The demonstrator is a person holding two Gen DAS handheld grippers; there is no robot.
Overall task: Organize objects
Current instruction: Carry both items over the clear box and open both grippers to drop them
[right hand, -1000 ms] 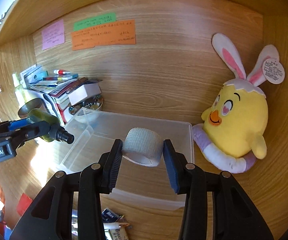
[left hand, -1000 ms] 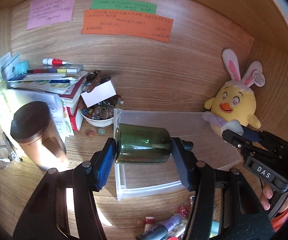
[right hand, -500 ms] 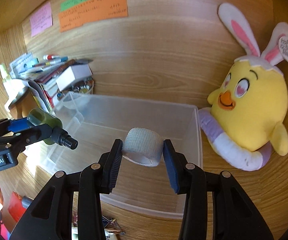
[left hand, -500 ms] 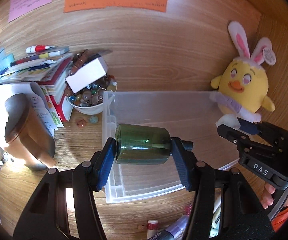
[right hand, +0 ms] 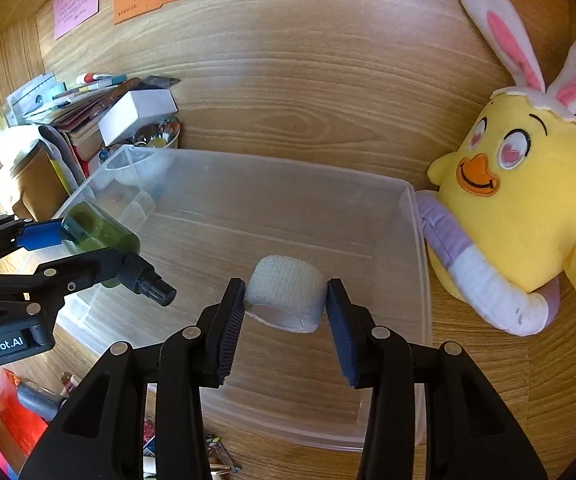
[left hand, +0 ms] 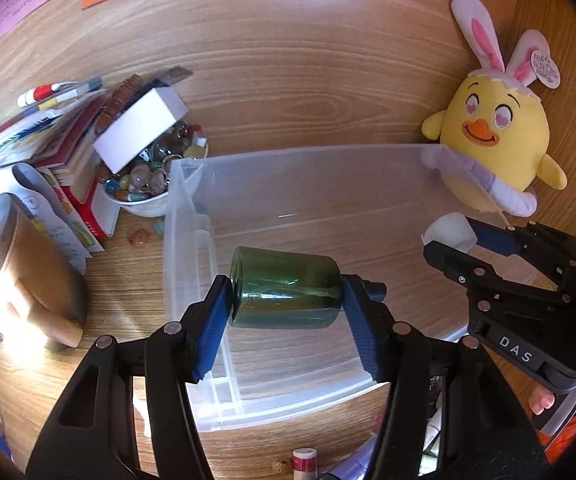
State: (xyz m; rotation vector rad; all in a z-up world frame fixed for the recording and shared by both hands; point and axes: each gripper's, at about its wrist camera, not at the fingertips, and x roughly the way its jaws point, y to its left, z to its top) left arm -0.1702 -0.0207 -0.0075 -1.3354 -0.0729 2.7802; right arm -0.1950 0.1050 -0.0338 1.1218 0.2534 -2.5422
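Note:
My left gripper [left hand: 286, 298] is shut on a dark green bottle [left hand: 284, 288] with a black cap [left hand: 374, 290], held sideways above the left half of a clear plastic bin [left hand: 192, 184]. My right gripper [right hand: 286, 300] is shut on a white bandage roll [right hand: 286, 298] over the middle of the same clear bin [right hand: 416, 216]. In the right wrist view the green bottle [right hand: 100, 234] and the left gripper [right hand: 70, 250] hang at the left above the bin. The right gripper [left hand: 454, 236] with the roll [left hand: 450, 232] shows at the right in the left wrist view.
A yellow plush chick [right hand: 524, 208] with bunny ears leans against the bin's right side. Left of the bin stand a bowl of marbles [left hand: 148, 184], a white box [left hand: 140, 132], stacked books [left hand: 60, 140] and a brown canister [left hand: 24, 264]. Small items [left hand: 304, 460] lie on the wood in front.
Both grippers have sunk closer to the clear bin and tilted further down, each keeping its object. The wall notes have slid toward the top of both views.

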